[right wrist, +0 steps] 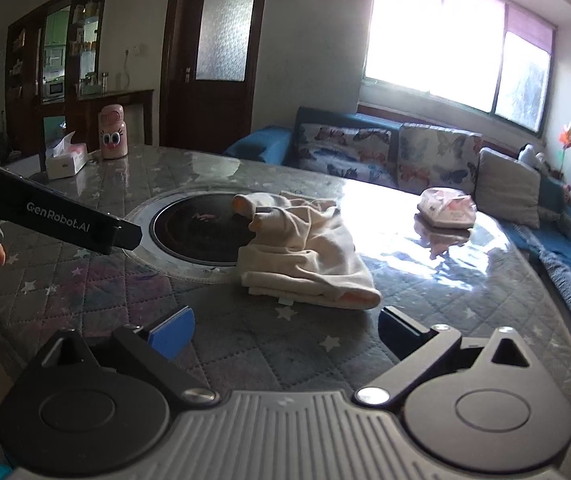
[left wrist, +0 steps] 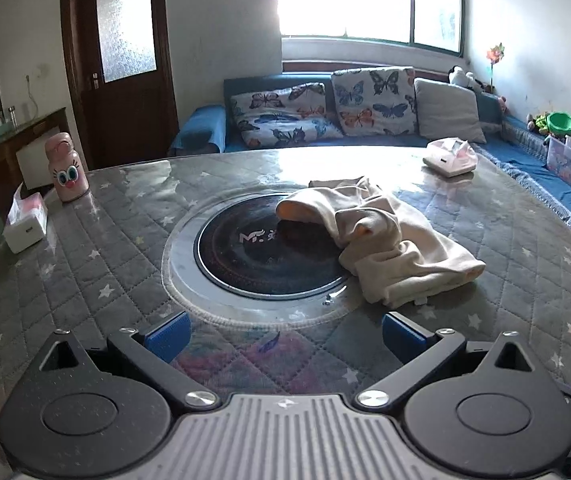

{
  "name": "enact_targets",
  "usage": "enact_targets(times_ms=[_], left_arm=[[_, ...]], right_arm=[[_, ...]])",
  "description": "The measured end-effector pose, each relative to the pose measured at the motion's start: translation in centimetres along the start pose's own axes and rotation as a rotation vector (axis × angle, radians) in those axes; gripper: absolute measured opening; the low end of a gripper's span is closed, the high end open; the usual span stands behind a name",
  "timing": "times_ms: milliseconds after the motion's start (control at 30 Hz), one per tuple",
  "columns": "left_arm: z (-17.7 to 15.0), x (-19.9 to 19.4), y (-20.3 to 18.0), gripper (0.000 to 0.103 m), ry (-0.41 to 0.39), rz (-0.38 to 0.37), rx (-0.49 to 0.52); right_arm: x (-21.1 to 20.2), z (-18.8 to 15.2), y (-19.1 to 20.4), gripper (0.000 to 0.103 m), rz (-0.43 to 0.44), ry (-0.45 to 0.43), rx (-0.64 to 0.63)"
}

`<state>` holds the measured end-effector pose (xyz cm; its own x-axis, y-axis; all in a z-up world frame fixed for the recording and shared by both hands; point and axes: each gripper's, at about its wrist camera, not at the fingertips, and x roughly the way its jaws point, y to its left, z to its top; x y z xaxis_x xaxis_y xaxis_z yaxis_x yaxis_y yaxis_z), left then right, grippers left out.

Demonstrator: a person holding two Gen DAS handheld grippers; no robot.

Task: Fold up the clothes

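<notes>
One cream garment point(left wrist: 381, 236) lay crumpled on the round table point(left wrist: 105, 240), partly over the rim of the single black hotplate point(left wrist: 261, 256) at its centre. Two grippers hung short of it: left gripper point(left wrist: 285, 334) with jaws spread wide, nothing between; right gripper point(right wrist: 285, 332) likewise open and empty. Two tissue boxes point(left wrist: 25, 220) counted, one at each far side. One pink bottle point(left wrist: 67, 168) stood upright. Three cushions point(left wrist: 373, 102) on the sofa behind.
</notes>
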<state>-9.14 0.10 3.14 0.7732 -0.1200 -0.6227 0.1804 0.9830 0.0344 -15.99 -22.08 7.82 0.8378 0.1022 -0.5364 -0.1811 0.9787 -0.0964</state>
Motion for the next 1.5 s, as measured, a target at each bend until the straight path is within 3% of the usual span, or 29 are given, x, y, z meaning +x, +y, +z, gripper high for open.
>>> enact_targets(times_ms=[233, 533, 733, 800, 900, 1000, 1067, 1167, 1267, 1500], left_arm=[[2.8, 3.4, -0.5, 0.103, 0.036, -0.014, 0.022], [6.9, 8.8, -1.7, 0.101, 0.079, -0.046, 0.059], [9.7, 13.6, -2.2, 0.083, 0.147, -0.137, 0.046], [10.4, 15.2, -2.4, 0.082, 0.167, -0.151, 0.044], [11.2, 17.6, -3.0, 0.067, 0.205, -0.161, 0.055], [11.5, 19.4, -3.2, 0.043, 0.243, -0.177, 0.06], [11.5, 20.2, -3.4, 0.017, 0.253, -0.184, 0.073], [11.6, 20.7, -3.5, 0.008, 0.247, -0.196, 0.105], [11.6, 20.6, -3.5, 0.006, 0.226, -0.199, 0.121], [11.6, 20.4, -4.1, 0.008, 0.208, -0.217, 0.15]], right_arm=[[3.8, 1.9, -1.4, 0.09, 0.029, 0.04, 0.011], [9.3, 3.5, -3.6, 0.073, 0.085, 0.107, 0.03], [12.7, 4.4, -4.5, 0.062, 0.138, 0.153, 0.036], [14.0, 4.8, -4.5, 0.062, 0.149, 0.162, 0.03], [15.5, 5.3, -4.4, 0.058, 0.155, 0.17, 0.022], [17.1, 5.5, -4.6, 0.05, 0.169, 0.191, 0.037], [18.2, 5.6, -4.6, 0.035, 0.184, 0.209, 0.045], [19.0, 5.4, -4.5, 0.017, 0.191, 0.228, 0.036], [19.3, 5.3, -4.5, 0.007, 0.19, 0.23, 0.025], [19.5, 5.8, -4.5, 0.007, 0.195, 0.233, 0.012]])
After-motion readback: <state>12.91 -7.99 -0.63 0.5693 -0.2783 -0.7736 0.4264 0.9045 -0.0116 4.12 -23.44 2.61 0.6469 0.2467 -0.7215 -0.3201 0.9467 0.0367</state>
